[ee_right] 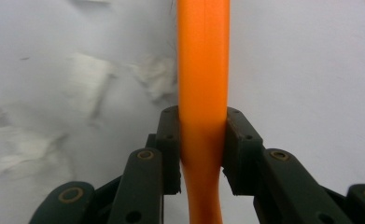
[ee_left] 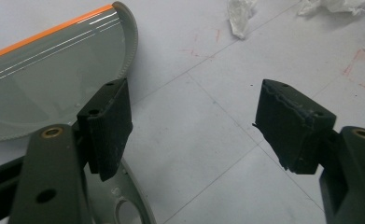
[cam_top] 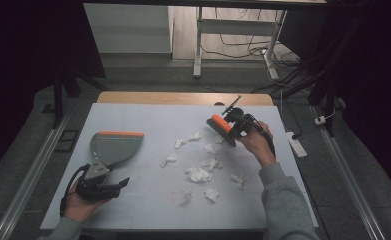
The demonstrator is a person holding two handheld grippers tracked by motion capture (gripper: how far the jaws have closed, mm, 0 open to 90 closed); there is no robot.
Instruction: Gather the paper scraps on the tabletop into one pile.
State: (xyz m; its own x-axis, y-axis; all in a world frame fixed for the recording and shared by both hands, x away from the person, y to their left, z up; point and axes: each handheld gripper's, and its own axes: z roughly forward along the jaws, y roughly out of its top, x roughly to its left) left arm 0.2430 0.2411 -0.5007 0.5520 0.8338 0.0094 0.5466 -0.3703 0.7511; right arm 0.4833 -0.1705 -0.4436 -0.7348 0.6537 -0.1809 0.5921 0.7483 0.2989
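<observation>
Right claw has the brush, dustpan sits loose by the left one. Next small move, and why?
Probably close the left claw on the dustpan handle before sweeping. Its jaws stand open with nothing between them, and the handle lies just beside the left jaw. The right claw is already shut on the orange brush, above the crumpled paper scraps; an unheld pan would likely slide.

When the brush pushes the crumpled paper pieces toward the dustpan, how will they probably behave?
The crumpled paper pieces look thin and loosely balled, so they are probably very light and may slide or tumble easily on the smooth table. They lie scattered, so some may escape past the brush. The dustpan lies apart from them at the left, so several sweeps seem likely.
</observation>
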